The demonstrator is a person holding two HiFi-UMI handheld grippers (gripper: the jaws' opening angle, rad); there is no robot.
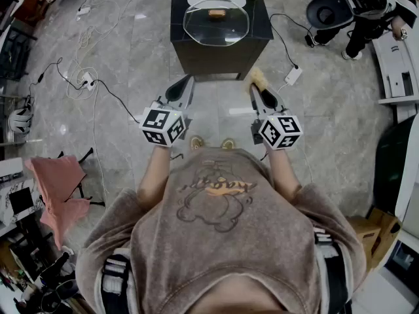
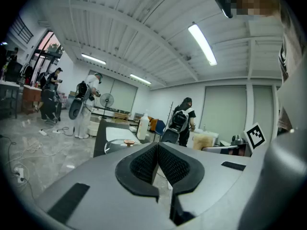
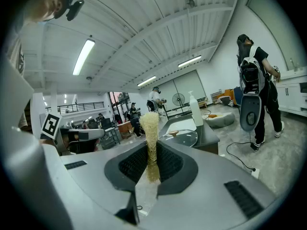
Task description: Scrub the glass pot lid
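Two tongs: left tongs (image 2: 157, 148) together, empty; right tongs (image 3: 152, 150) tight around half-hidden yellow scrubber (image 3: 149, 122).

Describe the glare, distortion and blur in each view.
Head view: wide-angle bending toward the edges, a soft glare patch on the polished floor, and glints on the glass pot lid. Left gripper view: black circular vignette, and the ceiling lamp is blown out white. Right gripper view: same vignette and a curved ceiling, but the yellow scrubber is sharp.
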